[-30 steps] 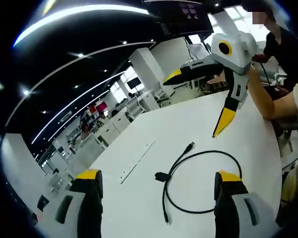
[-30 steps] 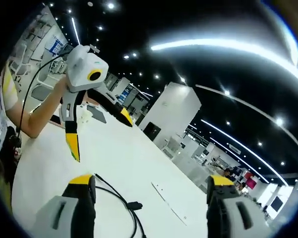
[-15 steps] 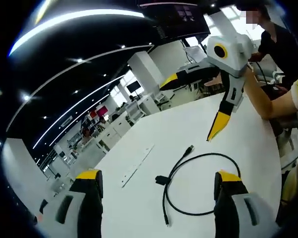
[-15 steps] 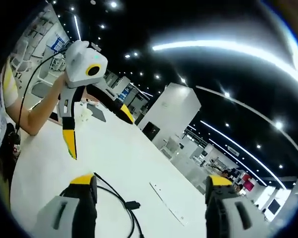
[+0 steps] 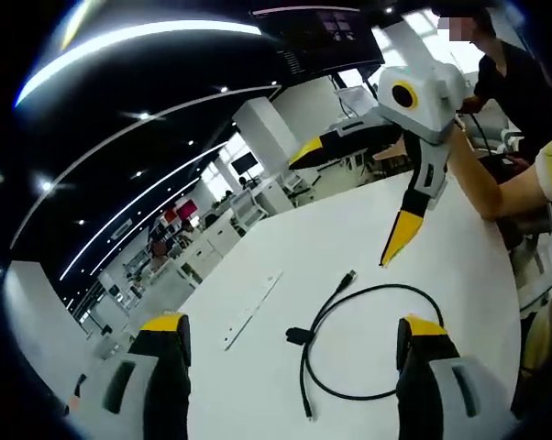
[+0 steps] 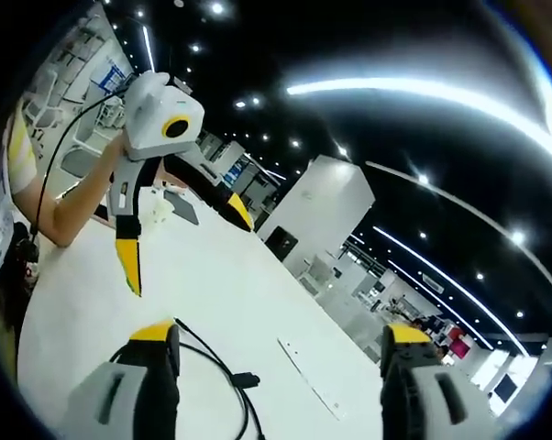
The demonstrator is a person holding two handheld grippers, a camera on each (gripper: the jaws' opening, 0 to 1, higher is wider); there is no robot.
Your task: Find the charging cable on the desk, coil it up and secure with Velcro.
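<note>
No text or label is clear enough to read.

Thin black charging cable [image 5: 377, 341] lies loose in one open loop on white counter [image 5: 285, 357], ends free, small black strap [image 5: 298, 335] on it.

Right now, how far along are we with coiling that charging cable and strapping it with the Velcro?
Barely started. Done: the black charging cable is found, lying in a loose open loop on the white desk. In hand: nothing; the left gripper and right gripper both hover open above the desk, clear of the cable. Left: grasp it, wind the coil, and fasten the Velcro.
</note>
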